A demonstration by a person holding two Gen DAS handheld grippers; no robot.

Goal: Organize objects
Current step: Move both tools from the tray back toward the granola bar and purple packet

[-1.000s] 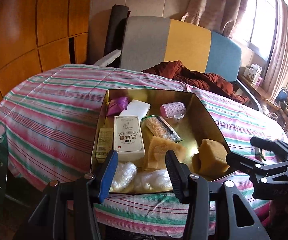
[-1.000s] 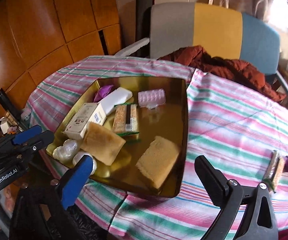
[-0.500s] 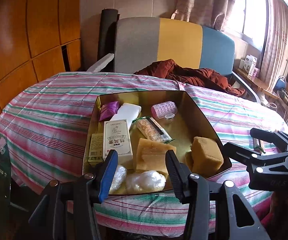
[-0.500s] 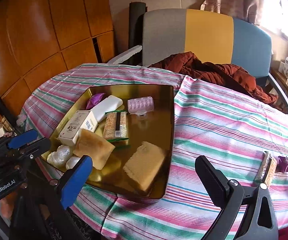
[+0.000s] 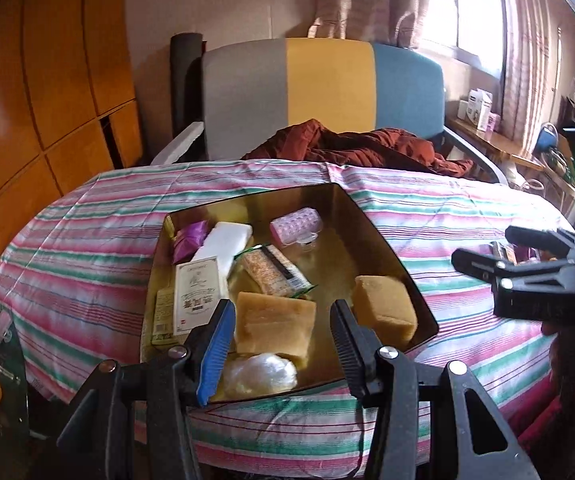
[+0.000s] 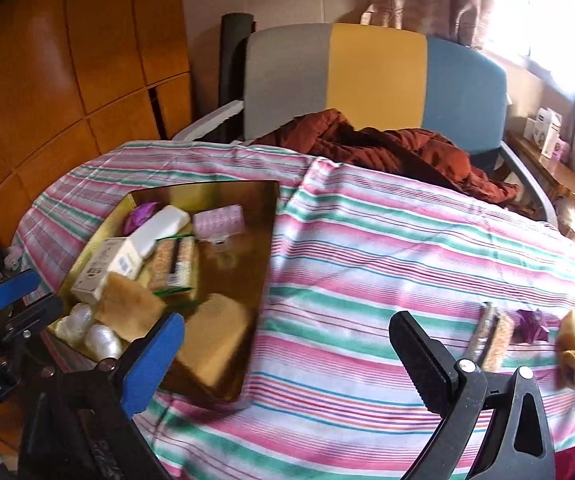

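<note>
The gold tray (image 5: 371, 224) holds two sponges (image 5: 273, 326), two snack bars, one pink roller (image 5: 296, 225); both grippers (image 5: 281, 344) (image 6: 287, 356) gape, holding nothing.

Little could be read. Inside the gold tray (image 5: 383, 240), the white box (image 5: 196, 294) carried Chinese characters on its face, too small to make out, and a barcode on its end in the right wrist view. The snack bar wrapper (image 5: 273, 270) beside it bore an unreadable label.
</note>
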